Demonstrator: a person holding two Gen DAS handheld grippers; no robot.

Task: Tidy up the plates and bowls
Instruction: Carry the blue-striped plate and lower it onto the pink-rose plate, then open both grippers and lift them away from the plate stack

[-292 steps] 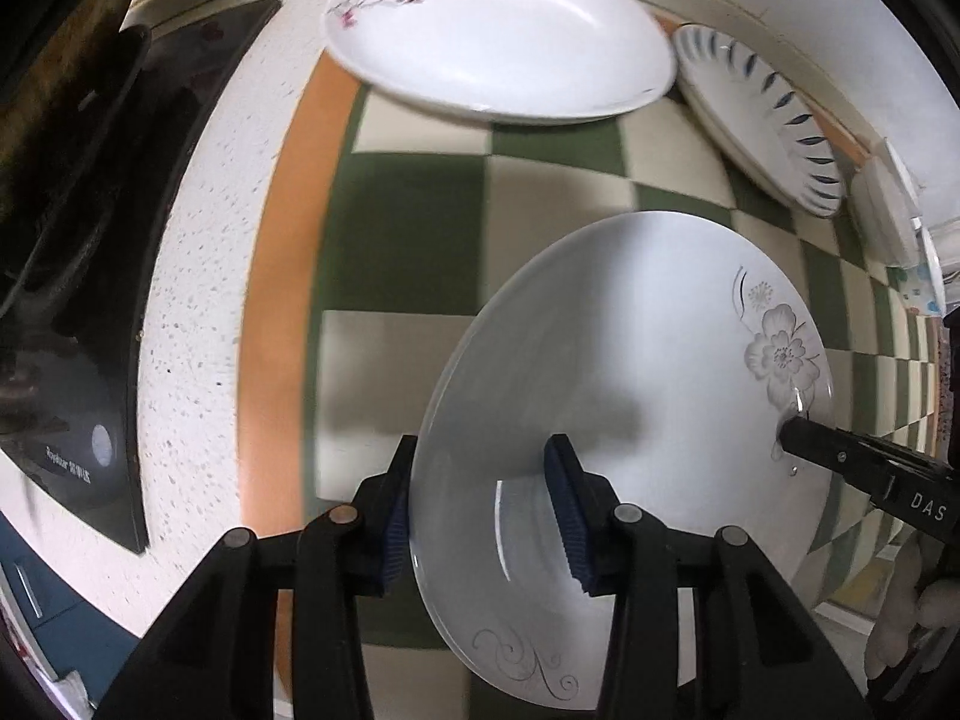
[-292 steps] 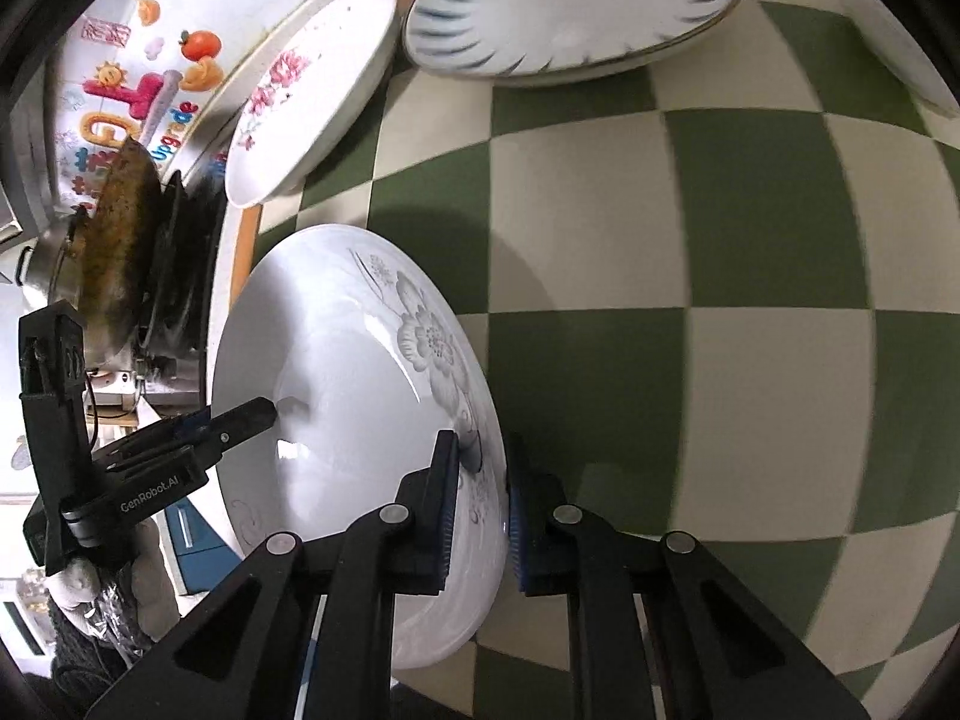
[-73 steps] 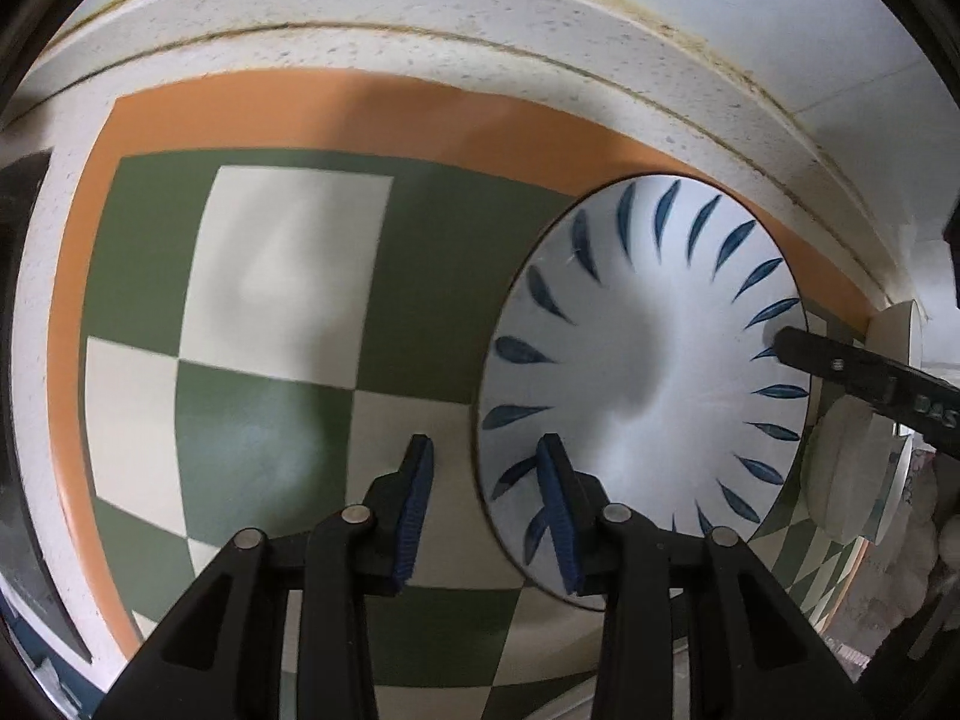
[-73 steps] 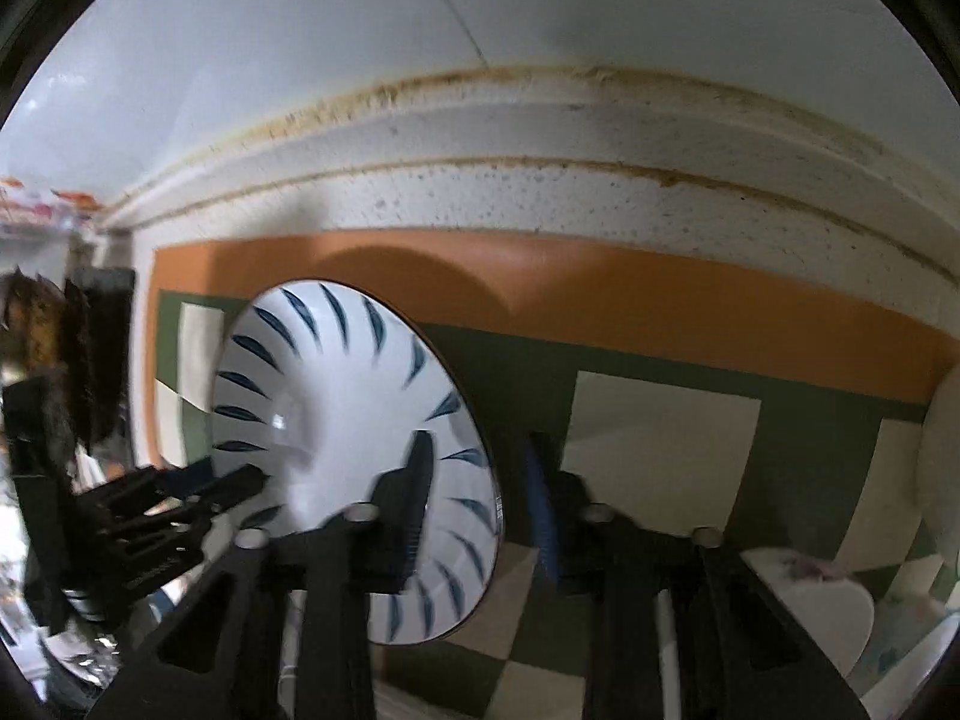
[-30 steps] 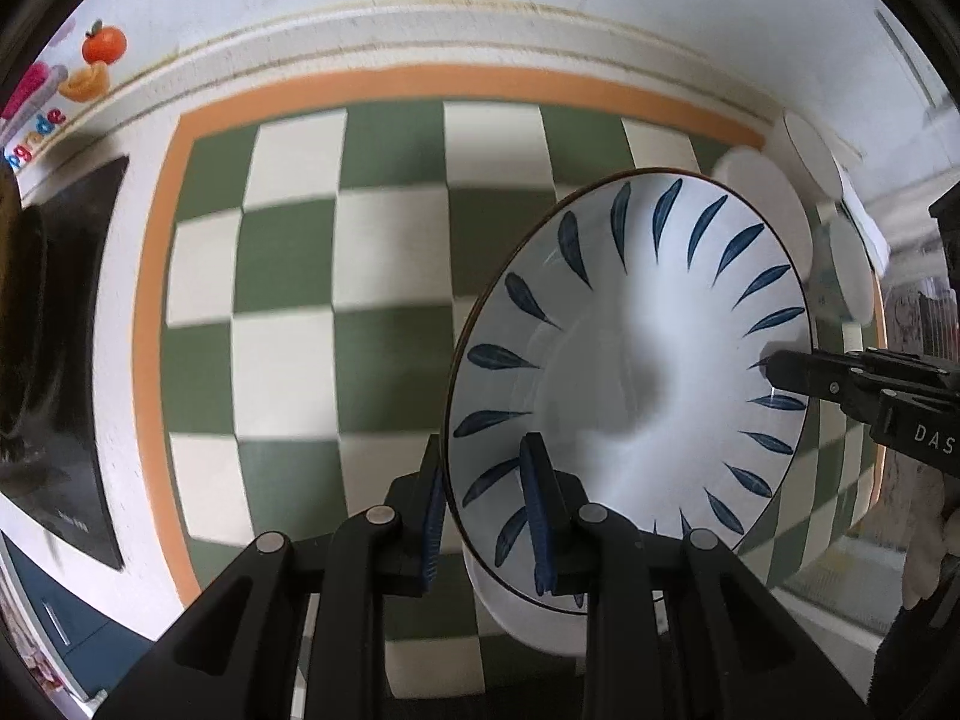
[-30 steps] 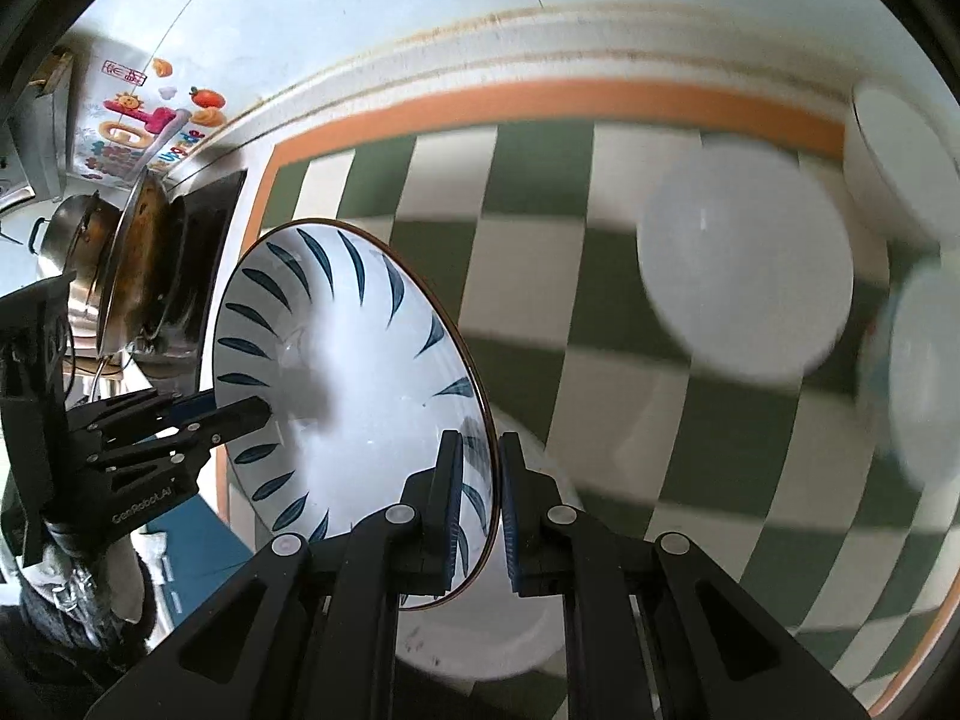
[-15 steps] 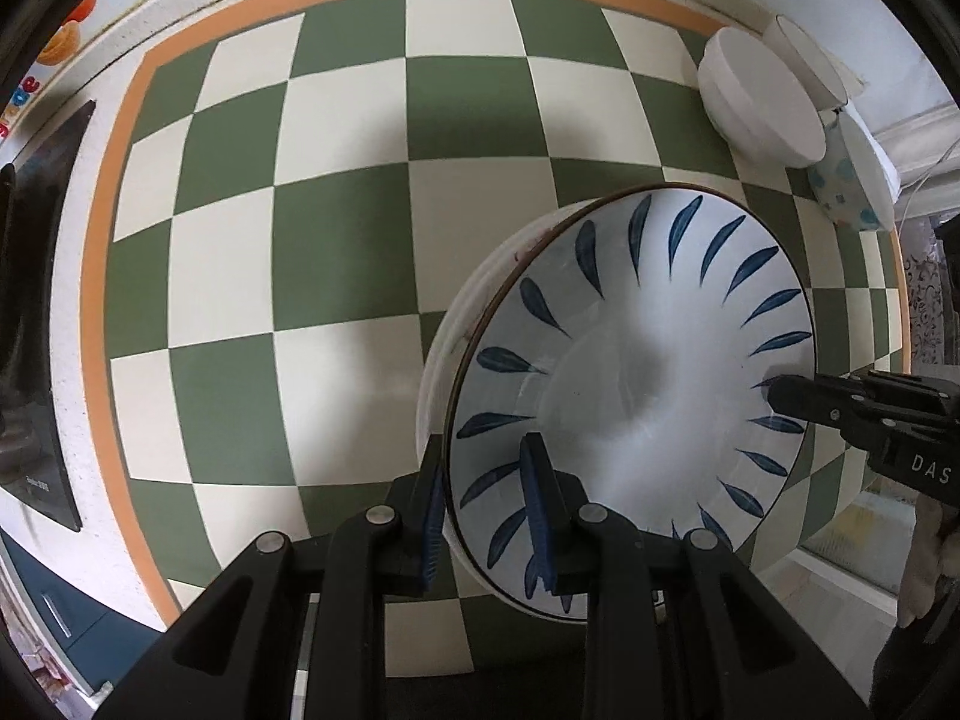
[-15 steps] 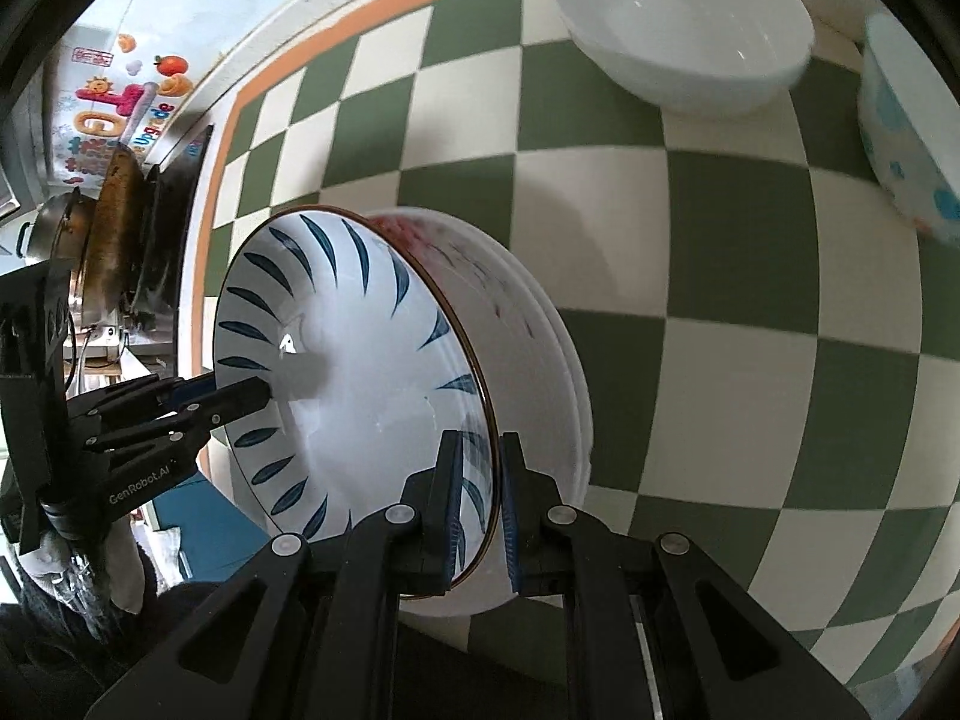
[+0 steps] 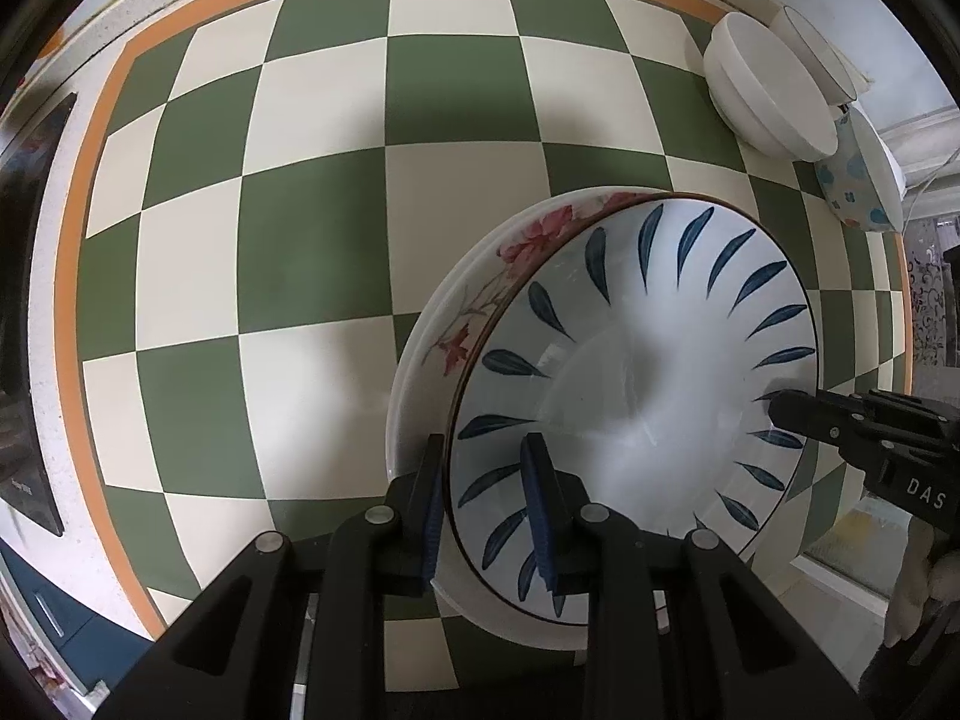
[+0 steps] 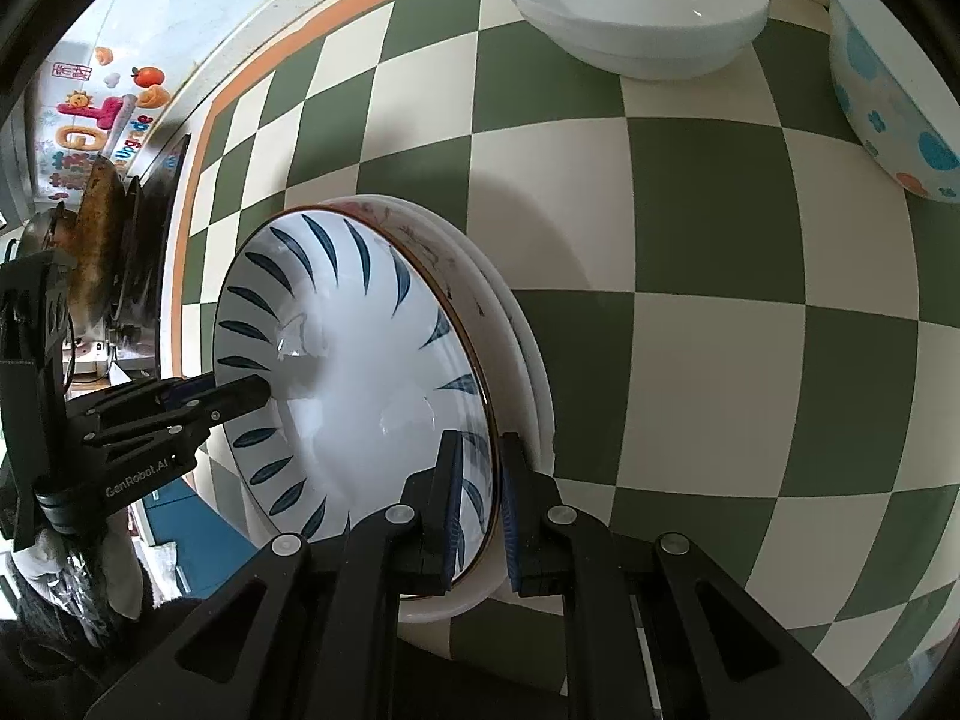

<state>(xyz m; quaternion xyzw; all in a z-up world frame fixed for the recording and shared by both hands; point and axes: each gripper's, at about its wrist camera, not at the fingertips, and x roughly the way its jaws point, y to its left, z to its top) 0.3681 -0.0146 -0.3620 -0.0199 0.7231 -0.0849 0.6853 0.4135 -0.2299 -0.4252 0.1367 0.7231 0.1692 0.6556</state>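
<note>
Currently, item in hand: blue-leaf plate [image 9: 636, 378], carried by both your grippers. Left gripper [image 9: 483, 492]: jaws narrow, clamped across the plate's near rim. Right gripper [image 10: 480, 495]: jaws narrow, clamped on the opposite rim. Position: plate lies just ahead of both jaws, tilted, directly over the plate stack [image 9: 474, 306] on the checkered tabletop [image 9: 312, 192]; whether it touches the stack I cannot tell. Step, by my reading: adding this plate to the stack. Next move calls for levelling it, lowering until seated, then spreading both jaws. Outstanding: white bowl [image 10: 636, 6] and dotted bowl [image 10: 888, 90], well beyond the jaws.
</note>
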